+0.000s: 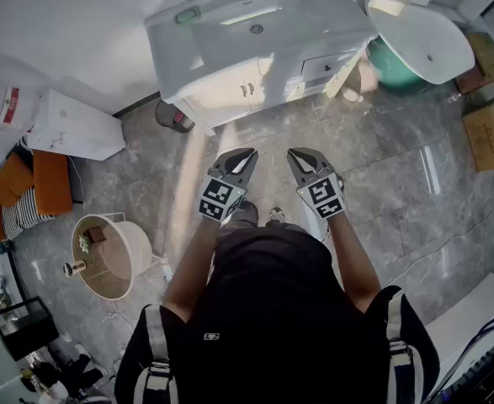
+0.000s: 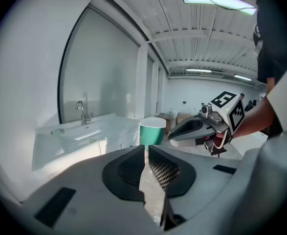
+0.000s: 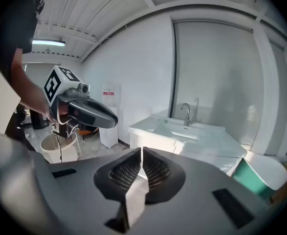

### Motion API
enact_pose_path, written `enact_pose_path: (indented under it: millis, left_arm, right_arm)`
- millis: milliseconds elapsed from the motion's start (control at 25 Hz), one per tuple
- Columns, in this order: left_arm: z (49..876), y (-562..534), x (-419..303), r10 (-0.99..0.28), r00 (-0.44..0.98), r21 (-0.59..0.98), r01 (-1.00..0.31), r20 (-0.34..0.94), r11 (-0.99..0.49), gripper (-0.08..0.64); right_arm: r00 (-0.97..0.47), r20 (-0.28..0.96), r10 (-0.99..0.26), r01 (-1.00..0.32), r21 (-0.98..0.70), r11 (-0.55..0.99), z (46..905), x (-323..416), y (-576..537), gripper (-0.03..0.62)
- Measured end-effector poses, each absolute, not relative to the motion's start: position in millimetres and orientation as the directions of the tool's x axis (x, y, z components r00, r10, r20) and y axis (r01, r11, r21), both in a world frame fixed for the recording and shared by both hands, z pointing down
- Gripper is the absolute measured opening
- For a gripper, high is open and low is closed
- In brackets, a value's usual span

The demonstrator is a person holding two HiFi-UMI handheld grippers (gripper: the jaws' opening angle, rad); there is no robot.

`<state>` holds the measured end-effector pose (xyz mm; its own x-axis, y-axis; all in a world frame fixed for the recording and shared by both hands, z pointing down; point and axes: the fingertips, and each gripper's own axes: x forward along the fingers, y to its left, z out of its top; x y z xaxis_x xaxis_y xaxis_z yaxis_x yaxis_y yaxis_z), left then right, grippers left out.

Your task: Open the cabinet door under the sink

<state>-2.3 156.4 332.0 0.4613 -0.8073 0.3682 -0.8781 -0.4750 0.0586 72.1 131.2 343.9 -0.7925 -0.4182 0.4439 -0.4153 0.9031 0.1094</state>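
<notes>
The white sink cabinet (image 1: 255,36) stands against the wall ahead of me, and its two lower doors (image 1: 230,91) are closed with small handles at the middle. Both grippers hang side by side over the grey floor, well short of the cabinet. My left gripper (image 1: 245,154) is shut with nothing in it, its pads meeting at the tips (image 2: 146,148). My right gripper (image 1: 295,154) is shut and empty too (image 3: 142,151). The basin and tap show in the left gripper view (image 2: 79,136) and in the right gripper view (image 3: 182,133).
A teal bin (image 1: 398,66) and a white tub (image 1: 427,36) stand right of the cabinet. Cardboard boxes (image 1: 491,129) are at the far right. A round beige basket (image 1: 108,255), a white unit (image 1: 74,124) and orange cushions (image 1: 49,179) are on the left.
</notes>
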Motion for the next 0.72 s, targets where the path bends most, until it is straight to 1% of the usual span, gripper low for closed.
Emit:
enact_pose_path:
  millis: [320, 720]
  left_arm:
    - [331, 154, -3, -0.810, 0.458, 0.064, -0.881, 0.367, -0.469, 0.032]
    - [337, 152, -21, -0.808, 0.466, 0.075, -0.878, 0.360, -0.473, 0.032]
  right_arm:
    - [-0.795, 0.444, -0.414, -0.413, 0.102, 0.905, 347, 68, 129, 0.066]
    - [-0.780, 0.456, -0.429, -0.443, 0.082, 0.893, 356, 57, 125, 0.066]
